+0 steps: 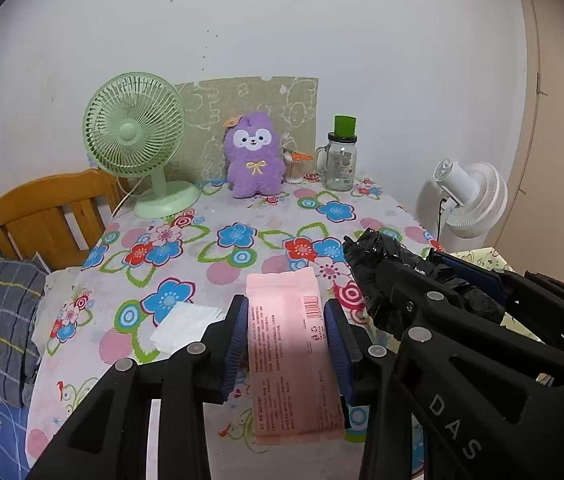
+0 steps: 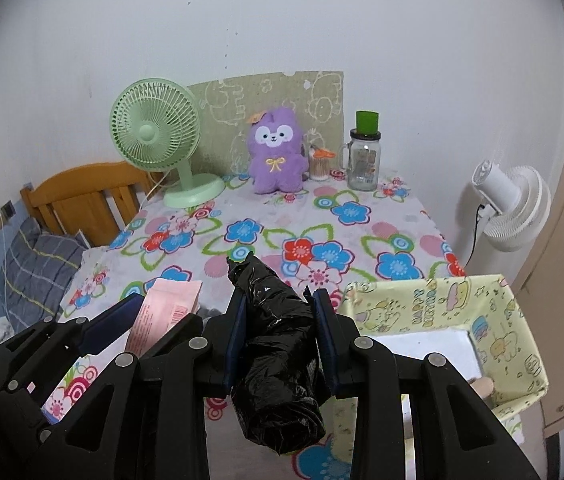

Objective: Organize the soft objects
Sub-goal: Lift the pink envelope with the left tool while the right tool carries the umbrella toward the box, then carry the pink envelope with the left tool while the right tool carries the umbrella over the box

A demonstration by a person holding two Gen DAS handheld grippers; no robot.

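Note:
My left gripper [image 1: 286, 340] is shut on a pink soft packet [image 1: 294, 352] with a barcode, held above the flowered tablecloth [image 1: 201, 248]. My right gripper [image 2: 279, 336] is shut on a black plastic bag roll [image 2: 275, 344], held above the table's front; it also shows in the left wrist view [image 1: 386, 272]. The pink packet also shows in the right wrist view [image 2: 161, 312]. A white folded tissue pack [image 1: 185, 326] lies on the table left of the left gripper. A purple plush toy [image 1: 255, 156] sits at the back by the wall.
A yellow-green fabric storage box [image 2: 494, 320] stands at the table's right front. A green desk fan [image 1: 137, 148], a glass jar with green lid [image 1: 341, 160] and a cotton-swab cup [image 1: 294, 168] stand at the back. A white floor fan [image 2: 510, 208] is right, a wooden bed headboard [image 1: 41, 212] left.

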